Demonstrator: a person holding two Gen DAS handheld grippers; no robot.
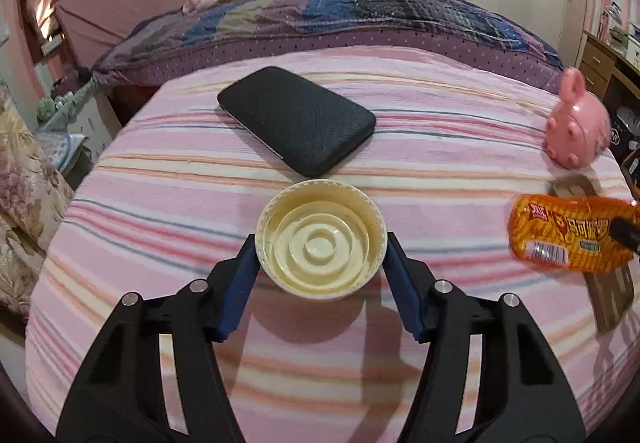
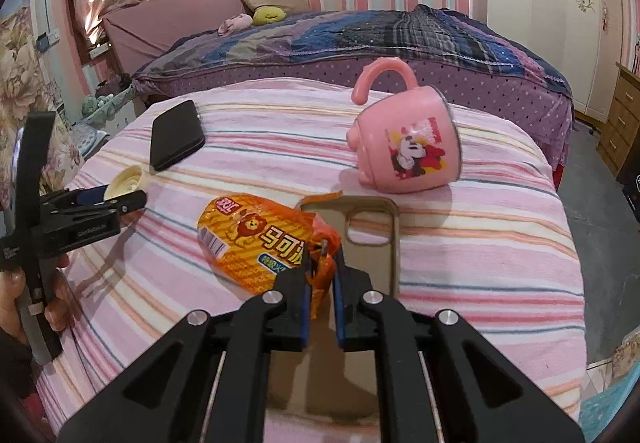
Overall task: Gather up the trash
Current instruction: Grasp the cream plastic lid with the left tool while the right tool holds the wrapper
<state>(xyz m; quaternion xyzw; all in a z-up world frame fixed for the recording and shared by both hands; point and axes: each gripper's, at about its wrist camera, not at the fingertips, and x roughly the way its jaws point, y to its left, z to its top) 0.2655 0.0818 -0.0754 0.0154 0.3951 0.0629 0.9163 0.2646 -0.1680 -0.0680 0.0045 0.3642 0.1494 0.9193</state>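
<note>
Cup [image 1: 320, 239] sits between left gripper [image 1: 320, 263] pads, both touching rim: gripped, upright, likely for carrying off as trash. Right gripper [image 2: 320, 275] clamped on crumpled edge of orange wrapper [image 2: 256, 239], right of cup, overlapping phone case [image 2: 372, 227]. Mug [image 2: 408, 147] far right.

**Bystanders on the striped blanket**

From my seat I see a black case [image 1: 297, 120] lying flat just beyond the left tongs. A pink Minnie Mouse cup [image 2: 408, 141] lies tipped over beyond the right tongs, with a clear phone case [image 2: 370, 227] right before their tips.
</note>
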